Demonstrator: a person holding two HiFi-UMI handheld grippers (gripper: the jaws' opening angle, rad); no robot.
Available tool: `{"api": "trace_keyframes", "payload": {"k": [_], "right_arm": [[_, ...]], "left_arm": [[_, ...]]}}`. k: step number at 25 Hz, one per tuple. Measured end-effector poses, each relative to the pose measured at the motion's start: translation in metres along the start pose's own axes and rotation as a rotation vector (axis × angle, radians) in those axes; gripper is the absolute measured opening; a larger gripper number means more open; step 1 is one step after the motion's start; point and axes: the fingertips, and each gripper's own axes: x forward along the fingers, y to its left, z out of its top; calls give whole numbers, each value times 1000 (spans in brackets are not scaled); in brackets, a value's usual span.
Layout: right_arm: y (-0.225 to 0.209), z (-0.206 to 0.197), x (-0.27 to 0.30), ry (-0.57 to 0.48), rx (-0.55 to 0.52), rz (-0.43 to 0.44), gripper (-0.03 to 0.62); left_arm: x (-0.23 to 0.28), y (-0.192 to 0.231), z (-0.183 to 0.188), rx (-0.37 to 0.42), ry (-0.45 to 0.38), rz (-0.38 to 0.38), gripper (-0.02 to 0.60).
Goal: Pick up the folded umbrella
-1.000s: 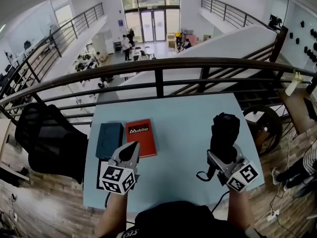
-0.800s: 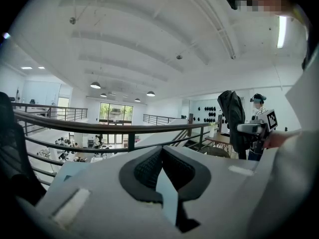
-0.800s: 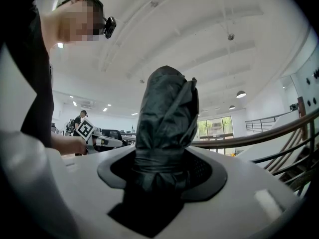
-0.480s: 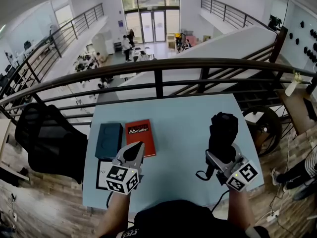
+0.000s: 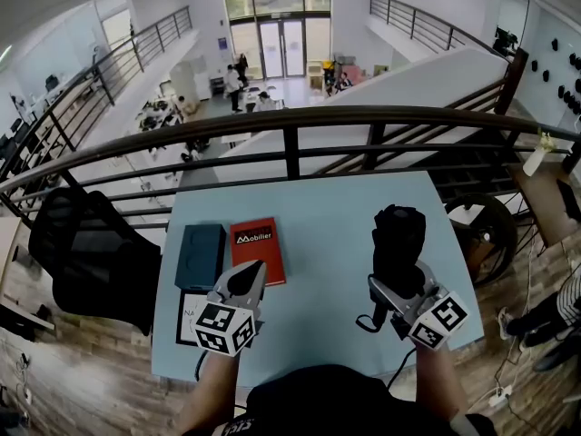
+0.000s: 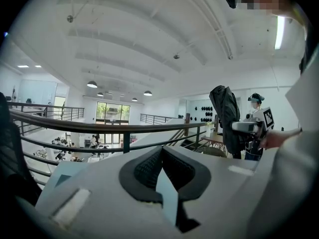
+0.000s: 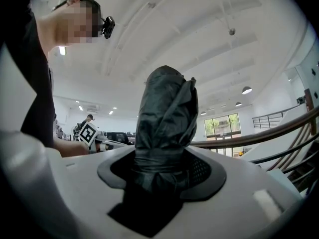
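Observation:
The folded umbrella [image 5: 398, 242] is black, wrapped in its sleeve, and stands upright off the light blue table [image 5: 336, 216]. My right gripper [image 5: 397, 284] is shut on its lower part. In the right gripper view the umbrella [image 7: 167, 116] rises from between the jaws of my right gripper [image 7: 162, 171], whose pads press on its sides. My left gripper [image 5: 247, 278] hovers over the table's front left, shut with nothing in it; its pads [image 6: 149, 168] meet at the tips. From the left gripper view the umbrella [image 6: 227, 118] shows at the right.
A red book [image 5: 257, 251] and a dark teal box [image 5: 200, 256] lie at the table's left. A white card with a black border [image 5: 187, 314] lies beside the left gripper. A dark railing [image 5: 290, 121] runs behind the table, and a black chair [image 5: 91, 252] stands to the left.
The right gripper and the umbrella have drifted slightly to the left. The left gripper has barely shifted.

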Motion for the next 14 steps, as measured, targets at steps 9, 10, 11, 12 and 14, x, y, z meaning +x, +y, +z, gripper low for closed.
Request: {"api": "trace_keyframes", "payload": {"k": [9,10,11,12,14], "right_arm": [[1,-5,-4,0,-2,-7,256],[0,-5,-5,1,-1,-11,256],[-1,-5,-5,1,0,-14,256],[-3,-5,-5,1,3,-17,256],[-6,-4,-6,-1,8,-24,256]], "left_arm": [[-1,-1,-7,-6,2,0,3],[-1,0,-7,-7,2,-1,3],[0,0,-7,-7,2,-1,3],[1,-1,-6,-7,3,-1,3],[2,-1,-5,-8,4,-1,3]]}}
